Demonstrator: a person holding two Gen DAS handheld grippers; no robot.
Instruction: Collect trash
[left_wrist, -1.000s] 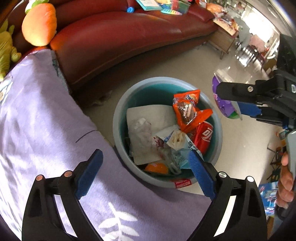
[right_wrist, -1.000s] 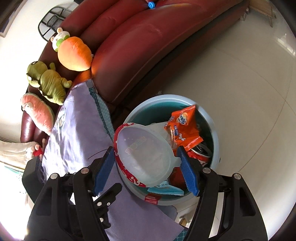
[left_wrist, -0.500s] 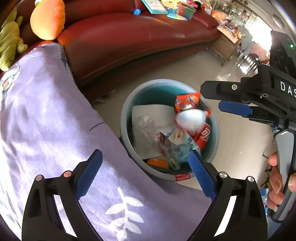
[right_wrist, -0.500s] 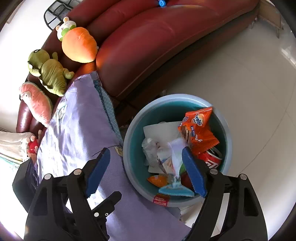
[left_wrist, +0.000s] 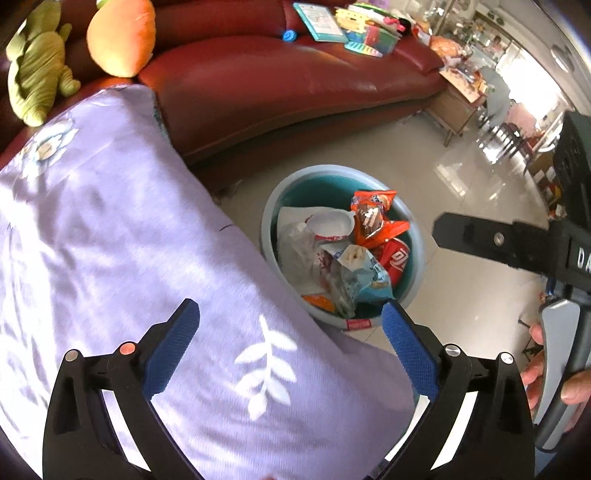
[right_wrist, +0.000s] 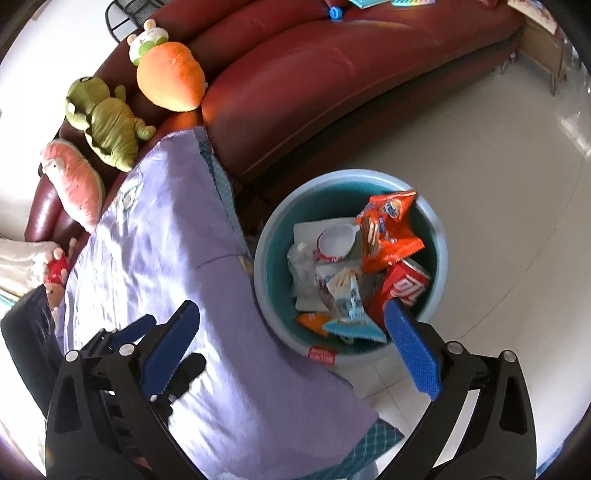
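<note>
Both tools stand wide and empty at the frame bottoms, the left tool (left_wrist: 290, 345) and the right tool (right_wrist: 291, 345), whose jaws have just been opening. The cup (right_wrist: 338, 243) lies in the bin (right_wrist: 266, 258) mid-frame among wrappers (right_wrist: 388, 229), beside the purple cloth (right_wrist: 166, 240).
</note>
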